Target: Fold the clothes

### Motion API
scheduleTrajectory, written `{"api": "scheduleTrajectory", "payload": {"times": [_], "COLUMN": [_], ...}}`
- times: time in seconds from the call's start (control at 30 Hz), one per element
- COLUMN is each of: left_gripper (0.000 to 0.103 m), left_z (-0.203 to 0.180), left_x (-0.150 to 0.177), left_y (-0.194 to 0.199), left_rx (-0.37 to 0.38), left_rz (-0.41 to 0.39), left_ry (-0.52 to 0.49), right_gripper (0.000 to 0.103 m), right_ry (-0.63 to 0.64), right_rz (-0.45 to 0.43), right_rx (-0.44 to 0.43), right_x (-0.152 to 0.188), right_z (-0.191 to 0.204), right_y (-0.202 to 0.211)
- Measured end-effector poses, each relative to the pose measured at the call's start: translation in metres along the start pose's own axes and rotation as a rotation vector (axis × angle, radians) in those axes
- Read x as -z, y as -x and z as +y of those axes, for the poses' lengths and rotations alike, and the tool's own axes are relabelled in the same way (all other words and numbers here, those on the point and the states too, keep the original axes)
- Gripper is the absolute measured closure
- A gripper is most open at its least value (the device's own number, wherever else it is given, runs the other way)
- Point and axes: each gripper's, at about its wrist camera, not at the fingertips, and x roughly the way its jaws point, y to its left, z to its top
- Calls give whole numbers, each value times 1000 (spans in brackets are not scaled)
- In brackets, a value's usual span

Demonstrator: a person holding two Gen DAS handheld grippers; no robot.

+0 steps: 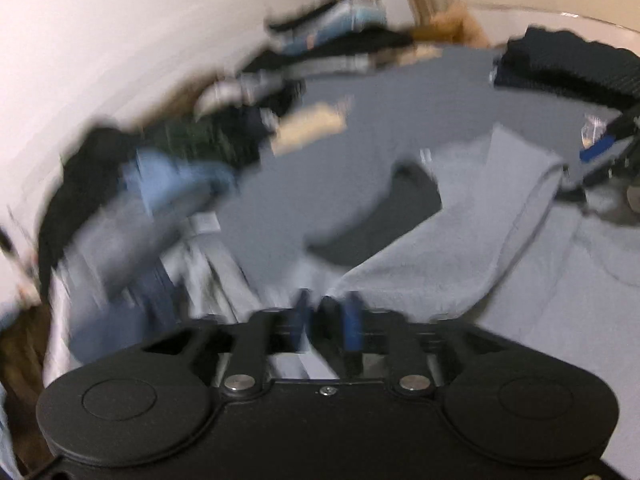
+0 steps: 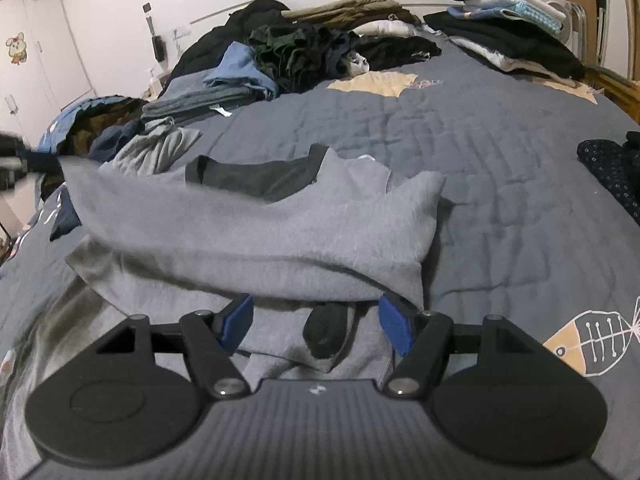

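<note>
A grey shirt (image 2: 260, 232) with a dark neckband (image 2: 256, 178) lies across the bed quilt (image 2: 520, 140). Its left side is pulled up off the bed toward my left gripper (image 2: 56, 159), which is blurred at the far left. In the left wrist view, also blurred, my left gripper (image 1: 328, 314) has its blue pads close together with the grey shirt (image 1: 440, 260) gathered at them. My right gripper (image 2: 318, 322) is open over the shirt's near edge. A dark cuff (image 2: 326, 334) lies between its fingers, untouched by the pads.
A heap of dark clothes (image 2: 304, 52) fills the head of the bed. A folded stack (image 2: 512, 40) sits at the back right and folded grey items (image 2: 200, 96) at the left. A dotted dark garment (image 2: 608, 172) lies at the right edge. White wardrobe doors (image 2: 40, 40) stand far left.
</note>
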Motion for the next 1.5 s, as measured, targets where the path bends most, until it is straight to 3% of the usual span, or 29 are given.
{"api": "scheduleTrajectory", "payload": {"times": [0.03,0.07,0.2,0.27,0.4,0.57,0.87,0.9,0.93,0.97,1.03,1.23,1.33,1.5], "left_gripper": [42,42,45,45,44,44,44,44,44,44,44,44,43,32], "left_z": [1,2,-2,-17,-22,6,-43,-47,-51,-56,-64,-70,-70,-78], "left_x": [11,23,55,59,61,69,53,52,51,51,51,57,53,4], "left_y": [-4,-6,1,4,-14,-45,-19,-18,-16,-17,-18,-16,-10,-23], "left_rx": [7,15,94,117,70,18,149,158,167,173,180,168,181,258], "left_rz": [19,34,-27,-54,-46,36,-65,-68,-70,-66,-59,-43,-38,-76], "left_ry": [39,82,309,328,369,536,453,452,449,443,429,434,425,367], "right_gripper": [34,34,34,35,35,35,40,45,65,78,89,97,100,100], "right_ry": [-2,-7,-12,-4,32,64,132,138,143,149,159,238,319,352], "right_rz": [2,0,-29,-44,-53,-27,-52,-53,-54,-56,-58,-10,3,48], "right_rx": [2,4,47,95,161,183,145,144,143,142,141,94,135,150], "right_x": [0,-1,-2,-3,-2,2,5,5,5,6,6,5,5,15], "right_z": [-1,-2,-7,-12,-19,-22,-15,-15,-15,-16,-17,-11,-5,-7], "right_y": [-1,-1,1,0,-8,-21,-35,-35,-35,-35,-34,-15,-3,-12]}}
